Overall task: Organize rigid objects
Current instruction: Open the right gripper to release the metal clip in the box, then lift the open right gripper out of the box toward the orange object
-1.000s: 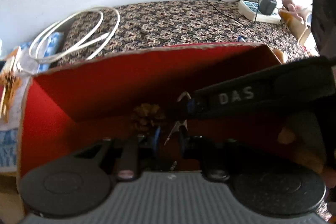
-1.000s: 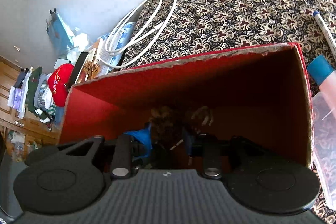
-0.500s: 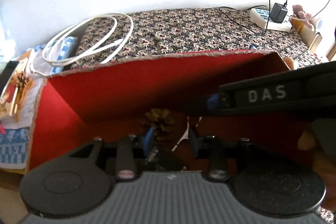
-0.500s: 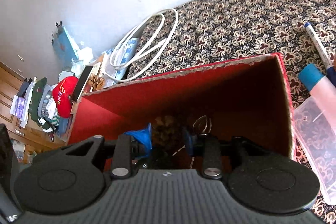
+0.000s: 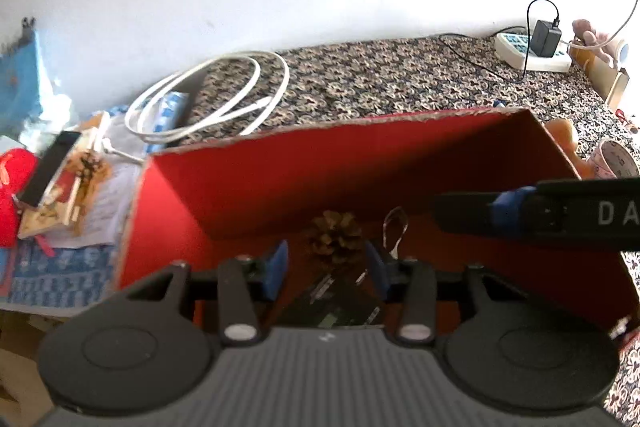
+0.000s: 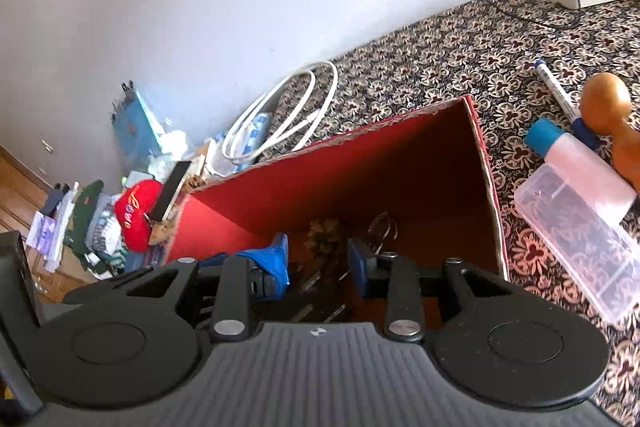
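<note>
- Down on the floor of the red cardboard box (image 5: 304, 163), a brown pine cone (image 5: 338, 235) with spread scales lies beside a wire-handled binder clip (image 5: 394, 227); a dark flat item near them is too dim to name.
- Left hand-held gripper (image 5: 326, 263) hovers over the box, blue pads spread wide, empty.
- Right hand-held gripper (image 6: 320, 259) tilts over the same box, likewise wide and empty.
- Outside the box's right wall, a clear plastic case (image 6: 580, 251) and blue-capped bottle (image 6: 576, 159) rest on the patterned cloth (image 6: 460, 67).
</note>
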The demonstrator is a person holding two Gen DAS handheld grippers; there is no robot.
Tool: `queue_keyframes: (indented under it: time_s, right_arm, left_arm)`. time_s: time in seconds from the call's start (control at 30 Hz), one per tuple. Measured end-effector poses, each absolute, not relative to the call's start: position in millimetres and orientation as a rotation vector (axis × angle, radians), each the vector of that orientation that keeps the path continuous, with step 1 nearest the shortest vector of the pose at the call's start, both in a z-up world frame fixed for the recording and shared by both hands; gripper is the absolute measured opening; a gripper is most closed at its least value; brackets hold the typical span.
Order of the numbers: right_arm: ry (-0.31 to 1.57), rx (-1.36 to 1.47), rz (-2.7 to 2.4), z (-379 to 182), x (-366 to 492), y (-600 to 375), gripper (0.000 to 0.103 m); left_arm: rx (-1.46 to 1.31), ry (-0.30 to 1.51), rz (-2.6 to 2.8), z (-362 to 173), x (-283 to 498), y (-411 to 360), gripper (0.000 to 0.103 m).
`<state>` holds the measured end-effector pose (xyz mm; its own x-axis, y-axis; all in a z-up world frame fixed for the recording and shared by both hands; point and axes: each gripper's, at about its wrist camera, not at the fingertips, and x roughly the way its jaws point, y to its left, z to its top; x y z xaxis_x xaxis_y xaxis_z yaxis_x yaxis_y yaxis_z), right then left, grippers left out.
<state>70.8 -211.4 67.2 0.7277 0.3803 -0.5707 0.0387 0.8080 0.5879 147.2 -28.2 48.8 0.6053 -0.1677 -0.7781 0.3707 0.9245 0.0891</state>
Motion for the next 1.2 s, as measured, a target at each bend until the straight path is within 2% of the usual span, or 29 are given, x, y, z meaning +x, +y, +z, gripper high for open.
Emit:
queue_keyframes:
  time_s: [0.17, 0.73, 1.2]
  right_arm:
    - [0.701, 0.618, 0.215, 75.0, 47.2, -202.6, 0.017]
    - [0.609, 0.612, 0.257, 82.9, -18.0, -153.6, 0.017]
    - [0.679, 0.603, 0.275, 56.6, -33.4, -124.4, 0.017]
  left_arm:
    - [0.261, 0.829, -0.301, 66.8, 122.5, -18.8, 0.059]
    - [0.309, 0.802, -0.244, 91.1, 57.8, 26.9, 0.061]
    - [0.307, 0.851, -0.215, 80.2, 37.3, 60.1, 0.062]
